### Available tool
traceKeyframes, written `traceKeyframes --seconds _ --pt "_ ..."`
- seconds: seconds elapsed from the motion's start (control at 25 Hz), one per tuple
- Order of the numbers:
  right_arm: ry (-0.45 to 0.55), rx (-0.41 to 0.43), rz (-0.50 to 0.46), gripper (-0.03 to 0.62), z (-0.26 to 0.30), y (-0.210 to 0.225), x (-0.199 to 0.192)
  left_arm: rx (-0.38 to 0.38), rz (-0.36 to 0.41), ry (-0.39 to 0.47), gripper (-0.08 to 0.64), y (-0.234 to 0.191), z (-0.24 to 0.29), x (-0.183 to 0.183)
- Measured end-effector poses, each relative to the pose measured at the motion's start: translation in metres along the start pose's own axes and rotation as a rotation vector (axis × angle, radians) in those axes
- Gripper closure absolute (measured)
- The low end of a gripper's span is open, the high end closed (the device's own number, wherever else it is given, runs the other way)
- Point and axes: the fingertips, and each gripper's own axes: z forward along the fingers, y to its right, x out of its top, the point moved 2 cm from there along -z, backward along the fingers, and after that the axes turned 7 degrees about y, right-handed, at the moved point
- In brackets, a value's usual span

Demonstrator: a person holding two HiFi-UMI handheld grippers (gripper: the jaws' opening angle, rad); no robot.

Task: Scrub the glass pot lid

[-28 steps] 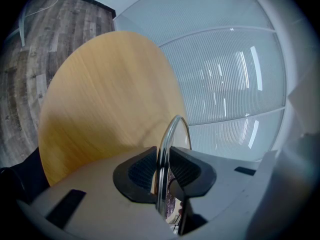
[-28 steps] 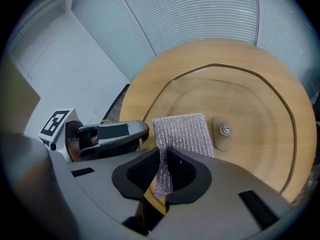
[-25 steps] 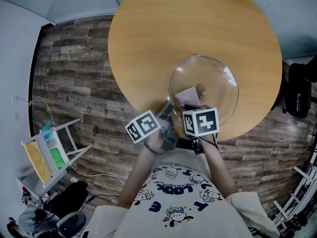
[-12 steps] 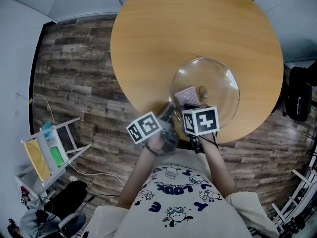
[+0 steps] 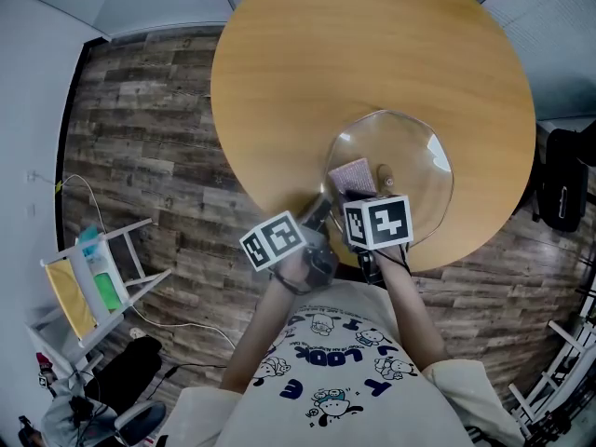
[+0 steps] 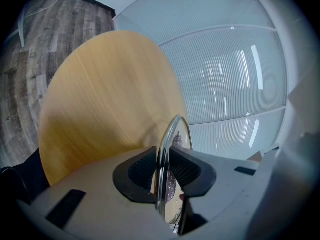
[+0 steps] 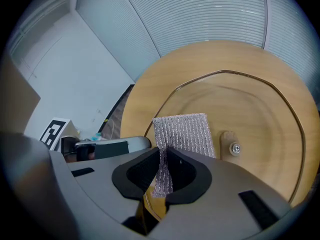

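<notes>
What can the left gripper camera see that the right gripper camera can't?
Only the left gripper view: the left tongs pinching the rim of the glass lid, seen edge-on. Only the right gripper view: the right tongs clamping the silvery cloth, and the lid's knob. Both: lid, cloth (faint through the glass on the left), wooden table.
</notes>
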Motion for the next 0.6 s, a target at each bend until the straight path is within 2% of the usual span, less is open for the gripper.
traceKeyframes --seconds 0.6 --pt "0.027 0.001 -0.006 0.532 0.008 0.002 0.018 -0.001 0.006 -0.009 0.479 0.0 0.0 0.002"
